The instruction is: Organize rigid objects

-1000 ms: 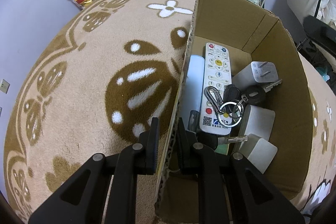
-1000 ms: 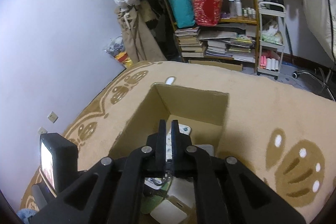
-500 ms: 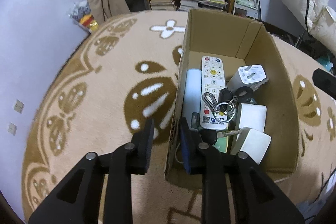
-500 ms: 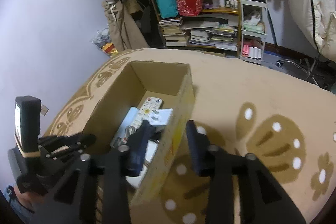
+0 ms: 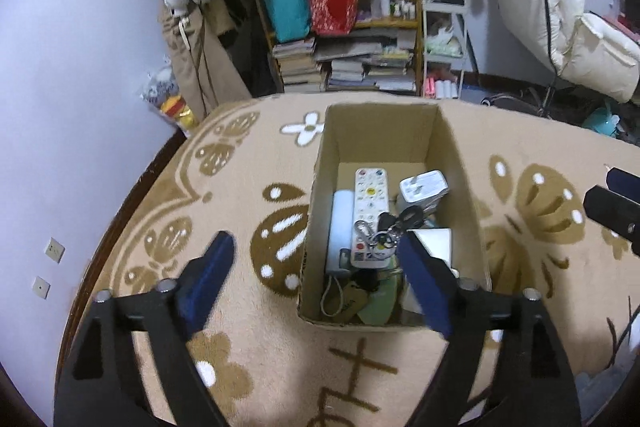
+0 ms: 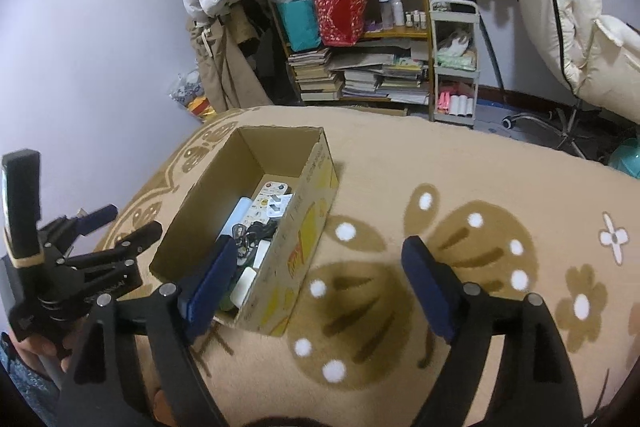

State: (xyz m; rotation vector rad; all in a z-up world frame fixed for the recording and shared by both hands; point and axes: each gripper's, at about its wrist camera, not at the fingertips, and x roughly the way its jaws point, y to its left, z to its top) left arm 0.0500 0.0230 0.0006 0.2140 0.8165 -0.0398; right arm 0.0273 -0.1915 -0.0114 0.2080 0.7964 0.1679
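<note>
the box [image 5: 456, 163] of brown cardboard sits on the rug [image 5: 248, 359], a beige rug with brown bug and flower shapes, and it lies nearer the rug's left edge, where the purple wall [image 5: 80, 107] runs, than its right side. its top is open.

inside the box a white remote [image 5: 370, 203] lies lengthwise along the middle. a pale tube [image 5: 340, 223] lies just beside it against the left wall. a white plug [image 5: 424, 185] sits toward the far right corner. a bunch of keys [image 5: 390, 229] with a carabiner lies across the near end of the remote. a white block [image 5: 434, 241] rests against the right wall, and a tan tag [image 5: 352, 301] on a cord lies near the front wall beside something pale green.

the left tongs [image 5: 316, 259] hang above the near end of the box with the jaws wide apart; they have just been opening, and nothing is clamped between them. one blue pad stands over the rug left of the box, the other over the box's right half.

the right tongs [image 6: 320, 267] are also spread wide, having just been opening, and grip nothing. seen from the right wrist, the box's printed outer side lies between the pads, untouched; the left pad overlaps the box's near end and the right pad is over bare rug.

beyond the rug's far edge stands a shelf [image 6: 360, 35] packed with books and bags.
</note>
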